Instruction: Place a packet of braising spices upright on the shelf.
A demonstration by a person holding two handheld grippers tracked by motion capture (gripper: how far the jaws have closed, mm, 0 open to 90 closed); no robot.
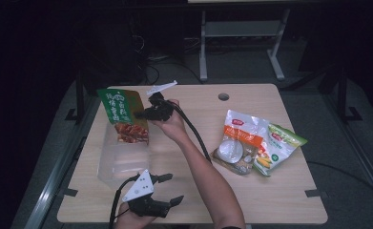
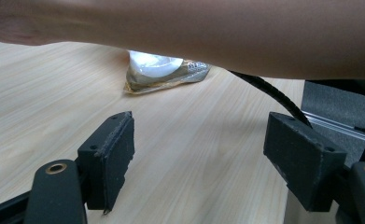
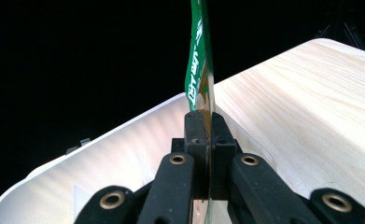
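Snack packets (image 1: pixel 255 143) beyond right forearm (image 1: pixel 208 176)

glossy plastic green pouch (image 1: pixel 123 113); matt wood table (image 1: pixel 193 200)

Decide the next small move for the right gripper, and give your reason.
Probably lower the green food packet into the clear plastic box: the right gripper is shut on the packet's edge, holding it above the box, while the left gripper waits open.

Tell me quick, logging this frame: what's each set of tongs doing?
Left tongs: open, holding nothing, above the wooden table.
Right tongs: closed on the green plastic food packet.
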